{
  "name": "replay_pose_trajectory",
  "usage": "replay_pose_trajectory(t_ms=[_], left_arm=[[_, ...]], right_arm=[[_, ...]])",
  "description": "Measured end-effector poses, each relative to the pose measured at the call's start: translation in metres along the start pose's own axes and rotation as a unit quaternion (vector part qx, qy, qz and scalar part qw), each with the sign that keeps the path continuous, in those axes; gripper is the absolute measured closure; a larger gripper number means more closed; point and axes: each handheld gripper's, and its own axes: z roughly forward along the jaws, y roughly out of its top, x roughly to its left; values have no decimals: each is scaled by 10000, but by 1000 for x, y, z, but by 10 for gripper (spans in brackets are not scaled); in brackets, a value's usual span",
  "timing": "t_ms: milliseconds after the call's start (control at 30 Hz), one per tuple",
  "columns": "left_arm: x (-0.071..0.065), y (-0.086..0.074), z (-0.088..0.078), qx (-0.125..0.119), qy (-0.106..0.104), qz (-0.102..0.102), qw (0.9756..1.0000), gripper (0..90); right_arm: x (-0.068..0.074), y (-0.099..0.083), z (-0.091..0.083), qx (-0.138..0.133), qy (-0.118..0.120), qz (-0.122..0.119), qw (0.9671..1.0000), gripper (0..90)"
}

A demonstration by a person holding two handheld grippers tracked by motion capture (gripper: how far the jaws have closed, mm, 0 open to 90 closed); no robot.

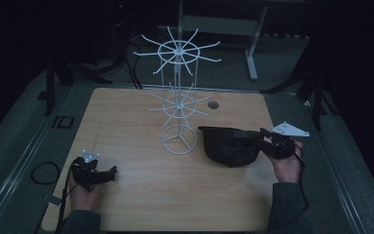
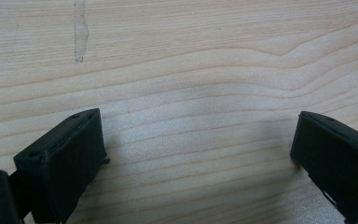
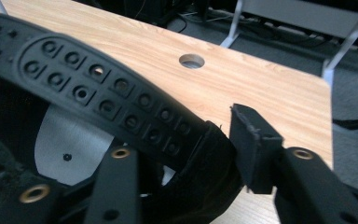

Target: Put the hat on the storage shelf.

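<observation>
Right gripper [image 3: 214,154] jaws clamped on black cap [image 3: 205,172] rear edge beside snapback strap [image 3: 102,98]; wooden table [image 3: 242,88] behind.

One black cap [image 1: 229,145], one white wire rack [image 1: 179,97], two tools: left [image 1: 108,174], right [image 1: 259,138].

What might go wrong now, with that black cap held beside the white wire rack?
The right tongs pinch only the cap at its back rim by the snap strap, so it may slip or sag. The wire rack looks light and stands close, so a swing might tip it. The left tongs hang open, too far off to steady anything.
</observation>
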Motion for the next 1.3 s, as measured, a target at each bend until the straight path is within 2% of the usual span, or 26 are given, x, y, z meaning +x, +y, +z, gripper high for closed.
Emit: replay_pose_trajectory(t_ms=[100, 267, 400, 567, 733, 933, 1300], left_arm=[[0, 0, 0, 0, -1, -1, 10000, 30], [0, 0, 0, -8, 0, -11, 10000, 30], [0, 0, 0, -8, -1, -9, 10000, 30], [0, 0, 0, 2, -1, -4, 10000, 30], [0, 0, 0, -10, 4, -7, 10000, 30], [0, 0, 0, -14, 5, -10, 10000, 30], [0, 0, 0, -14, 5, -15, 10000, 30]], right_arm=[[2, 5, -5, -121, -38, 28, 9999, 655], [0, 20, -19, -409, 15, 260, 9988, 790], [0, 32, -28, -509, 141, 293, 9982, 793], [4, 47, -32, -391, 187, 155, 9989, 802], [9, 61, -28, -231, 249, -60, 9994, 809], [13, 73, -24, -114, 310, -182, 9993, 812], [18, 93, -25, -116, 407, -327, 9986, 814]])
